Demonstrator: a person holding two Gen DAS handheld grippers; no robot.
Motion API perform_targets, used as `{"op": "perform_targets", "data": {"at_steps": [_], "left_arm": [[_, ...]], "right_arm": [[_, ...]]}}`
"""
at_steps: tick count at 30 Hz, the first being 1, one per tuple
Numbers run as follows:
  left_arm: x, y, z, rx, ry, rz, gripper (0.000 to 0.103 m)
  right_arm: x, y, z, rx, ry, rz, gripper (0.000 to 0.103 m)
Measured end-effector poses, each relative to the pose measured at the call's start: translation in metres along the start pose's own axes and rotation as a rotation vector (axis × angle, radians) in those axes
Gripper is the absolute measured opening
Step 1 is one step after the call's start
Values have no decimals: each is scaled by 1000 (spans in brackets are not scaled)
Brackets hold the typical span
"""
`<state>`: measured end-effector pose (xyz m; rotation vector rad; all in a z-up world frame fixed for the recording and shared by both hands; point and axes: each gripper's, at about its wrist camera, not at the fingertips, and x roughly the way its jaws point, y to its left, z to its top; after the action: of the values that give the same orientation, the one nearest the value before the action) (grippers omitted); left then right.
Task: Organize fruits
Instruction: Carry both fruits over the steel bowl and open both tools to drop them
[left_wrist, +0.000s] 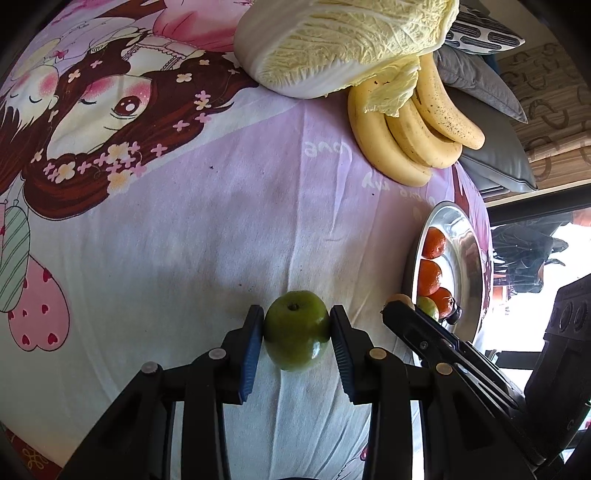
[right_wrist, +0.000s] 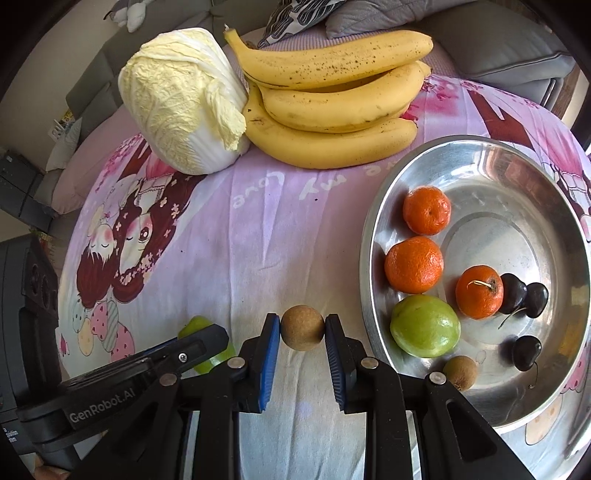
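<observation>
My left gripper (left_wrist: 296, 325) is shut on a green apple (left_wrist: 296, 329) just above the pink cartoon cloth. My right gripper (right_wrist: 303, 328) is shut on a small brown round fruit (right_wrist: 303, 327), left of the steel bowl (right_wrist: 554, 192). The bowl holds three tangerines (right_wrist: 413, 264), a second green apple (right_wrist: 424, 325), another small brown fruit (right_wrist: 460, 372) and dark cherries (right_wrist: 524, 291). The left gripper and its apple (right_wrist: 192, 325) show at lower left in the right wrist view. The right gripper's finger (left_wrist: 413, 325) shows beside the bowl (left_wrist: 469, 236) in the left wrist view.
A bunch of bananas (right_wrist: 332, 107) and a napa cabbage (right_wrist: 181, 99) lie at the far side of the cloth. Grey cushions (right_wrist: 498, 40) sit behind them. A dark speaker (right_wrist: 33, 295) stands off the left edge.
</observation>
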<state>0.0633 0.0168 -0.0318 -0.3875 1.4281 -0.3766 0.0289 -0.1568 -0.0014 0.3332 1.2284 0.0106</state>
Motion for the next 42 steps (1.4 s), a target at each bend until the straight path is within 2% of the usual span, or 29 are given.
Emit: {"op": "perform_targets", "data": {"at_steps": [9, 15, 24, 30, 42], "left_arm": [[-8, -22, 5, 58, -34, -5, 38], [-9, -38, 8, 91, -56, -9, 38], [-9, -83, 14, 188, -59, -24, 38], [7, -115, 17, 251, -25, -32, 38], [40, -173, 32, 354, -13, -62, 38]], "right_arm": [[-10, -14, 1, 51, -26, 4, 27], [-25, -41, 7, 116, -65, -27, 27], [-41, -105, 19, 261, -120, -135, 27], [-47, -122, 27, 264, -162, -260, 27], [-27, -138, 34, 290, -128, -240, 27]]}}
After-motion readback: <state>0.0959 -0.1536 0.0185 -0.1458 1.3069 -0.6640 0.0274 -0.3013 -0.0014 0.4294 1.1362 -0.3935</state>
